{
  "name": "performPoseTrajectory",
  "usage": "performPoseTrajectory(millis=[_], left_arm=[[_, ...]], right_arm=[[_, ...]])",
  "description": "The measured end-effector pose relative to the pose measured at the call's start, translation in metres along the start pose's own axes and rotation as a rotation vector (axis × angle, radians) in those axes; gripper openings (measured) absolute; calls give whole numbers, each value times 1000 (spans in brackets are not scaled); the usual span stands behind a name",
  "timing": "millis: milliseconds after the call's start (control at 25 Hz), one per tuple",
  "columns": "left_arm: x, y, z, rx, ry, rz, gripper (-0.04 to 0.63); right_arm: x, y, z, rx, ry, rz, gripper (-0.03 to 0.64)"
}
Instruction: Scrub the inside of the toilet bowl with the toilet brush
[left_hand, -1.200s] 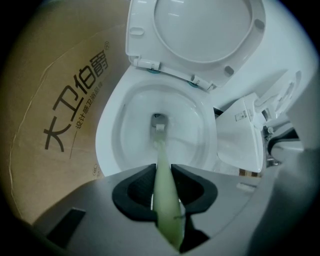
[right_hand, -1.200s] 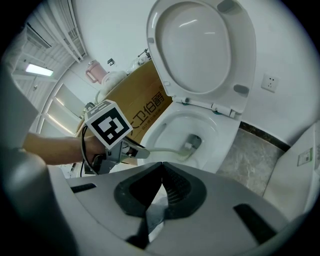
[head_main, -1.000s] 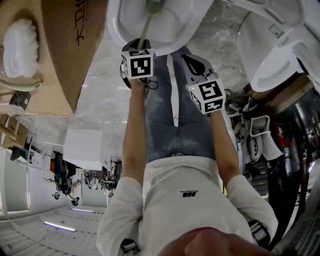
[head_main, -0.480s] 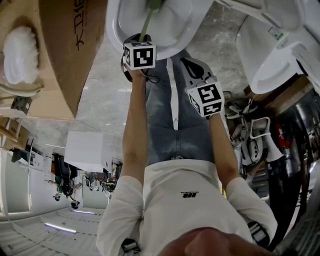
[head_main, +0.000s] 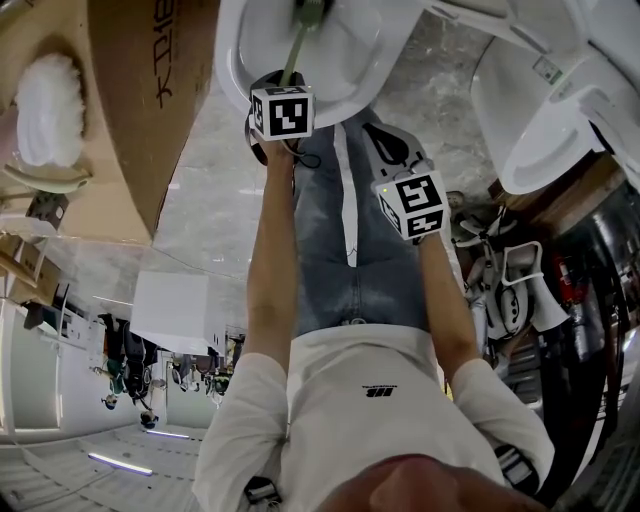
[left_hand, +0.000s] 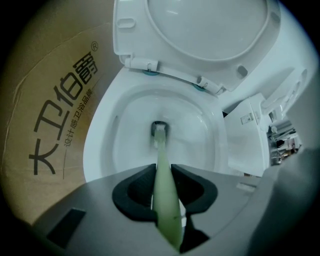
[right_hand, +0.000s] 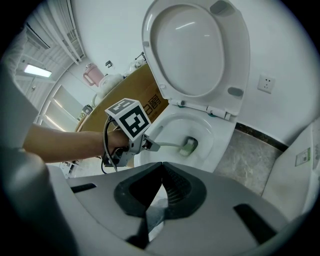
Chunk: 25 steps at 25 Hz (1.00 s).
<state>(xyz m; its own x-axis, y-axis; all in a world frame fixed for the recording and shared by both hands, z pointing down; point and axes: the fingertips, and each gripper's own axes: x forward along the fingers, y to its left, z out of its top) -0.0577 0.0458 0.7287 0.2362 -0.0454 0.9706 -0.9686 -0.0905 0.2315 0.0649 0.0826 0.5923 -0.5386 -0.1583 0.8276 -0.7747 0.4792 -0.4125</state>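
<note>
Ahead of the left tool (left_hand: 162, 171), the toilet brush (left_hand: 161, 150) reaches down into the toilet bowl (left_hand: 107, 142), its green handle clamped between the jaws. The right tool (right_hand: 161, 175), beside it, is closed on nothing.

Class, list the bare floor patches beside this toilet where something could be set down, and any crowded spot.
Bare marble floor between toilet bowl and white fixture; another strip between cardboard box and the person's leg. Crowded: bowl, with brush in left tool.
</note>
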Motion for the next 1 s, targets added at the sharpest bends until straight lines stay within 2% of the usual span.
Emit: performPoseTrajectory(millis=[480, 1000], left_arm=[[-33, 0, -39, 5, -17, -1, 101], [-91, -3, -76, 13, -34, 0, 101]], right_arm=[[-20, 15, 2, -39, -37, -21, -5], [-67, 43, 21, -108, -93, -56, -5]])
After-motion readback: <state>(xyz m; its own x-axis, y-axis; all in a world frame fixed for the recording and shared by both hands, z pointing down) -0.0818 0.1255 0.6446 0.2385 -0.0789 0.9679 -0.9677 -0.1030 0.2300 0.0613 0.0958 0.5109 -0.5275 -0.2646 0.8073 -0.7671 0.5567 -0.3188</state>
